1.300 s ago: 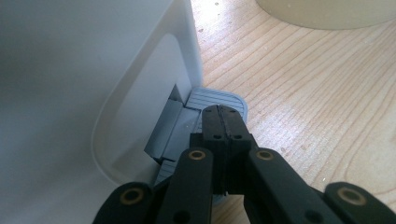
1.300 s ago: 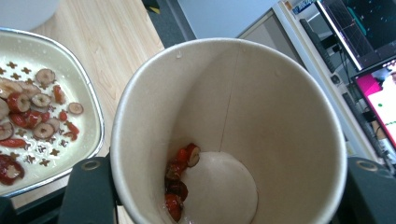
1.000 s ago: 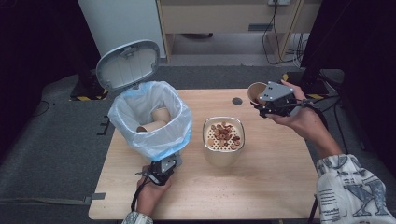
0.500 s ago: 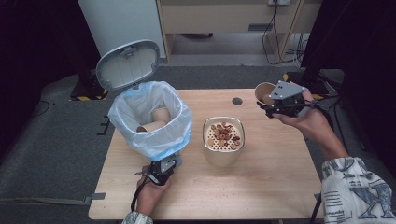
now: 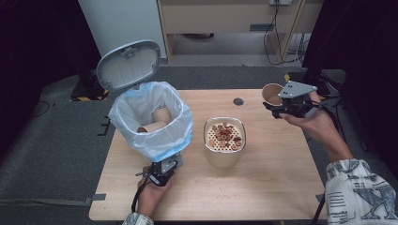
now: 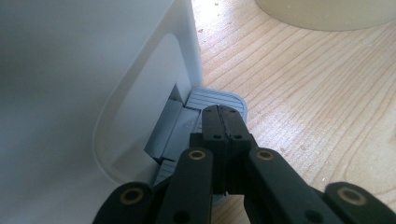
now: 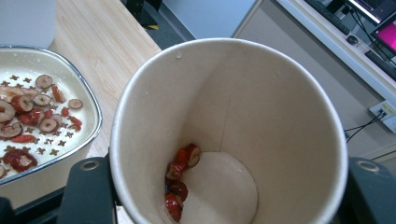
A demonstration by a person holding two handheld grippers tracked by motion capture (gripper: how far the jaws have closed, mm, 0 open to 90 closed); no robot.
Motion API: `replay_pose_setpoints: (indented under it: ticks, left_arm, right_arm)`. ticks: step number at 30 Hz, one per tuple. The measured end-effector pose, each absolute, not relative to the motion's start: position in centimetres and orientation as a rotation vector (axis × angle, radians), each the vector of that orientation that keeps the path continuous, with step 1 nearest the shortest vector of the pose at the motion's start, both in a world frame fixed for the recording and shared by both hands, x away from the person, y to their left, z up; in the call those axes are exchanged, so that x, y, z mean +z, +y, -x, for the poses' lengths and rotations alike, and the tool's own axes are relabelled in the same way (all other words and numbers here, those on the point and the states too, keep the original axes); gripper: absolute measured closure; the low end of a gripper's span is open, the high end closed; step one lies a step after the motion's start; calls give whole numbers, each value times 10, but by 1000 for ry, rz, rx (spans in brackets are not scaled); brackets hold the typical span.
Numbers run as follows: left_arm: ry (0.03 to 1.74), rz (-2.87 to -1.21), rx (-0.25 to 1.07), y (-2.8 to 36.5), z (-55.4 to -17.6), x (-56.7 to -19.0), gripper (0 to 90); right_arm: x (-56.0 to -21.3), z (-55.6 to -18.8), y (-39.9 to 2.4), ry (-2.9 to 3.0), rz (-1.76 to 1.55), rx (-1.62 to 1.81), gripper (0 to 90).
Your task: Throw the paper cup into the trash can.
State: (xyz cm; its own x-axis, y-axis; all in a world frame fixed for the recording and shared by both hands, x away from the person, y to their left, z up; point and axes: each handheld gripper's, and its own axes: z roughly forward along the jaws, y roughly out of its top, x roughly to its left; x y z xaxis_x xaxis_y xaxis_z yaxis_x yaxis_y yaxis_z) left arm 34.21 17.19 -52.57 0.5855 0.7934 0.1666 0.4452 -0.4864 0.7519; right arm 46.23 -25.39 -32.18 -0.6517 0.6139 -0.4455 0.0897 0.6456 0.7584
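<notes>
A strainer bowl (image 5: 224,138) of sliced red dates sits mid-desk (image 5: 263,187), between the lined pedal bin (image 5: 150,119) and the right tongs (image 5: 277,108). Those tongs clamp a tan paper cup (image 7: 233,130), tilted above the desk's far right corner, a few date slices (image 7: 180,179) stuck inside. The left tongs (image 6: 223,116), pressed together, rest on the bin's grey pedal (image 6: 212,99).

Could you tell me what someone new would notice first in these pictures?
Probably the white pedal bin on the table's left, lid up, paper cups inside, with the shut left tool on its pedal. At far right, the right tool holds a paper cup with red fruit slices left inside.
</notes>
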Motion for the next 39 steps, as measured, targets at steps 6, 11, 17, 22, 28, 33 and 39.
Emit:
replay_pose_setpoints:
  ticks: [6,11,17,22,28,33,39]
  left_arm:
    - [978,-2144,669,172,-342,-526,892]
    - [980,-2142,671,172,-342,-526,892]
    - [981,-2140,670,172,-342,-526,892]
    - [983,-2138,667,172,-342,-526,892]
    - [983,-2139,668,172,-342,-526,891]
    - [983,-2139,668,172,-342,-526,892]
    - [982,-2140,670,172,-342,-526,892]
  right_arm:
    - [-324,-465,-258,2152,-578,980,337]
    - [-327,-469,-261,2163,-618,1050,337]
    - [-333,-475,-264,2184,-671,1143,338]
    - [-336,-479,-264,2212,-699,1197,338]
    - [-339,-483,-262,2254,-724,1235,339]
    - [-338,-486,-260,2281,-752,1279,340]
    - [-336,-487,-254,2306,-762,1286,341]
